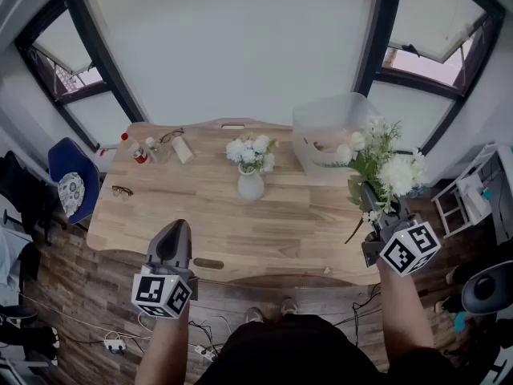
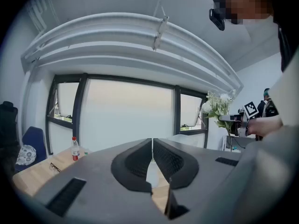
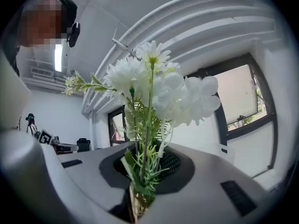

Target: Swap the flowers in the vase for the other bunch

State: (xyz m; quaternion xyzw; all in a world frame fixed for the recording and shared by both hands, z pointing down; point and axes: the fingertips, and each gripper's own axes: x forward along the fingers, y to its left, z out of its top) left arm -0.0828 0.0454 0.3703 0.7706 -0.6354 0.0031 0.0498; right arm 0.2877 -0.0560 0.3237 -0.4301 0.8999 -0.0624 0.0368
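A pair of glasses (image 1: 122,191) lies at the 9 o'clock edge of the table (image 1: 208,215), and a small red-capped bottle (image 1: 132,149) stands toward 10 o'clock. Both are well apart from the work and seem to play no part in it.

The left gripper (image 1: 179,229) hovers over the near edge, at about 7 o'clock from the vase (image 1: 250,186). It points level, and its jaws are pressed together with nothing between them. My reading is that it is kept free and aimed at the vase so it can draw the old stems out or steady the vase.

The vase stands upright near the table's middle and holds the white flowers (image 1: 250,152), so the swap is not yet done. A clear plastic bin (image 1: 329,127) sits at the vase's 2 o'clock, possibly a place for the bunches.

The right gripper (image 1: 370,195) is at 3 o'clock from the vase, over the table's right end. It is clamped on the lower stems of the other bunch (image 1: 389,167), whose white blooms and green leaves stand above the jaws. The grip is low on the stems and the bunch is off to one side, so it probably waits there until the vase is emptied.
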